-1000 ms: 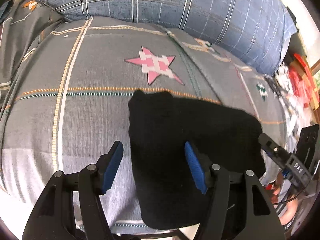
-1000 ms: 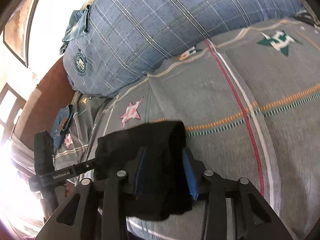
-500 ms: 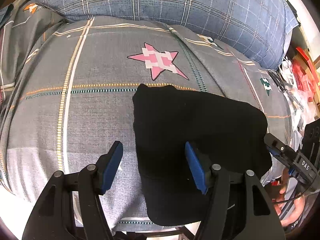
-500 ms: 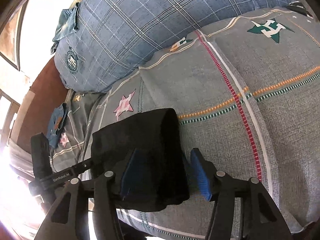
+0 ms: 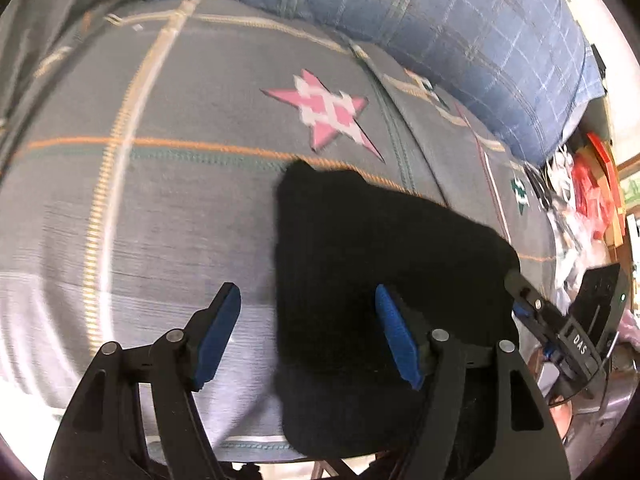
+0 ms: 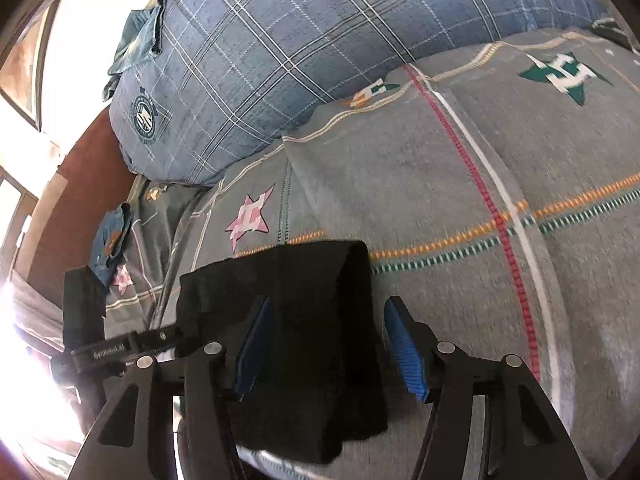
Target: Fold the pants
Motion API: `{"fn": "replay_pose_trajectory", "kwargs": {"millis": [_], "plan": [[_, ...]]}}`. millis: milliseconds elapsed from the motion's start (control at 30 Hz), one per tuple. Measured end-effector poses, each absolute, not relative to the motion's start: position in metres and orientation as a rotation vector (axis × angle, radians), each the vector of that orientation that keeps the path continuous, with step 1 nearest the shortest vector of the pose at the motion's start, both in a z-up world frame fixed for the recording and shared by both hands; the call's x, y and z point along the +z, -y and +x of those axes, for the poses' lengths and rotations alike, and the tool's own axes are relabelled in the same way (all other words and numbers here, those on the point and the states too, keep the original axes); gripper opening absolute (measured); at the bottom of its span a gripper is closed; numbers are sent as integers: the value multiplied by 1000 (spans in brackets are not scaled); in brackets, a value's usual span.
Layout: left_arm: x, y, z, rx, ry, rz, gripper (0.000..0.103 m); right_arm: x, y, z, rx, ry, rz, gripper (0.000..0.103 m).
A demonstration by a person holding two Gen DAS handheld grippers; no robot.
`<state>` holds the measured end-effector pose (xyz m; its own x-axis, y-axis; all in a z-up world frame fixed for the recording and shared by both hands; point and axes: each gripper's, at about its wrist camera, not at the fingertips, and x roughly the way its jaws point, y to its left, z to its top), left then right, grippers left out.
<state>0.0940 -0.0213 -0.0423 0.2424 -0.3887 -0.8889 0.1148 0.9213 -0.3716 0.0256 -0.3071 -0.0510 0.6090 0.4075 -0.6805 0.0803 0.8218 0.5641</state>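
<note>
The black pants lie folded into a thick rectangle on the grey patterned bedspread, near its front edge. My left gripper is open; its right finger is over the pants' left part and its left finger over bare bedspread. In the right wrist view the pants sit between and under the fingers of my right gripper, which is open and holds nothing. The right gripper also shows in the left wrist view at the pants' right edge.
A large blue plaid pillow lies along the far side of the bed. A small folded denim item lies at the far left. Cluttered bags and red items stand beyond the bed's right side.
My right gripper has opened and let go of the pants, which now lie flat on the bed. My left gripper has stayed open and shifted slightly.
</note>
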Motion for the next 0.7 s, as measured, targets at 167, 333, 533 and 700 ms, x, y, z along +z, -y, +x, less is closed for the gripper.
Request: {"fn": "replay_pose_trajectory", "kwargs": {"millis": [167,333,533,700], "plan": [[-39,40,93,-365,-1253,-246,69,-54,299,31,215,-874,536,44],[-29,49,91,-331,-1208,-133,69,-42,296,26,193,-858,451,42],[10,40,81,-257,-992,16,69,-42,306,15,225,-875,515,42],[24,76,109,-562,-1043,169,74,-49,312,3,227,-888,586,43]]}}
